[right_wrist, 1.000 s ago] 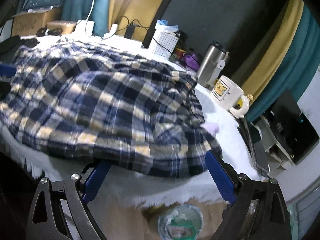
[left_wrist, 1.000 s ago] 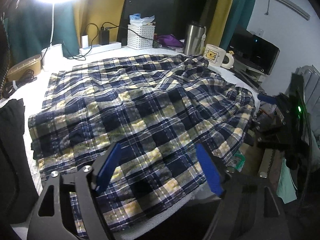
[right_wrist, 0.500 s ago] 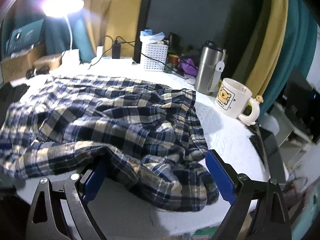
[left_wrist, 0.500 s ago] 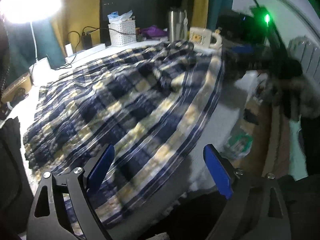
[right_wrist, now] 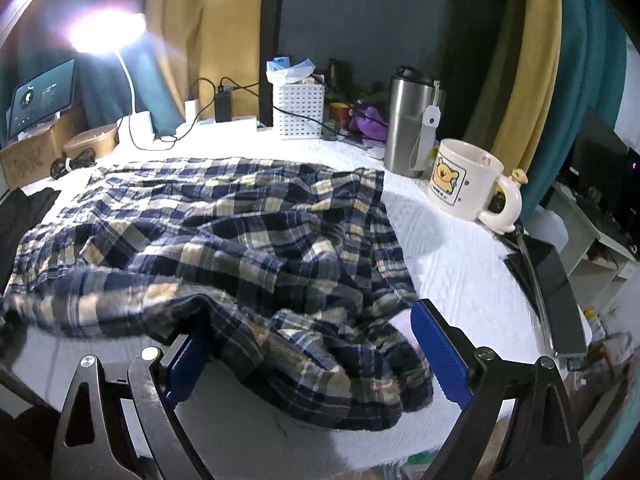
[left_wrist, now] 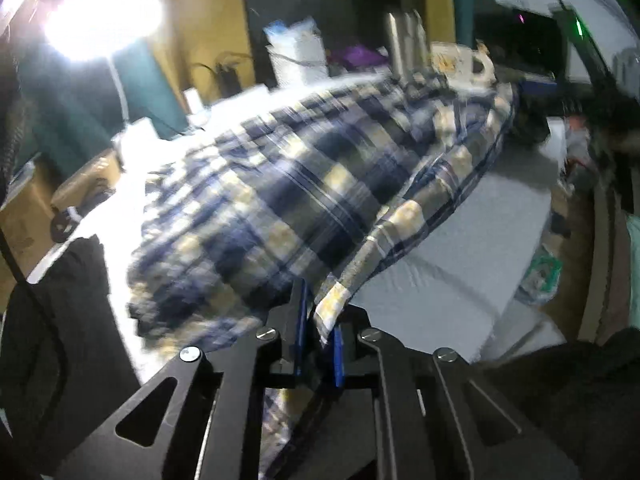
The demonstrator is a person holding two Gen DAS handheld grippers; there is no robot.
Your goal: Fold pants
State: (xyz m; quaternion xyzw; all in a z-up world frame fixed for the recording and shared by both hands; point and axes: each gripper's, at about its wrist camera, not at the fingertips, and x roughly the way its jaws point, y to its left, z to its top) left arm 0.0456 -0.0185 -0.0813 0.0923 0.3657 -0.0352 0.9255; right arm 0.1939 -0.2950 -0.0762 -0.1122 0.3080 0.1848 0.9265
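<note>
The left gripper [left_wrist: 318, 320], wide open a second ago, has just closed on the pants' [right_wrist: 240, 240] near edge. The right gripper [right_wrist: 312, 356] stays open, fabric bunched between its jaws. One pair of plaid pants covers the white table [right_wrist: 460, 264]; one mug [right_wrist: 464, 180], one steel tumbler [right_wrist: 408, 124].

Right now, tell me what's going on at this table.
A person with a gripper in each hand is folding blue-and-yellow plaid pants spread on the white-covered table. The left gripper has just closed and pinches the near edge of the cloth. The right gripper stands open, a bunched part of the pants between its blue fingers, not gripped.
</note>
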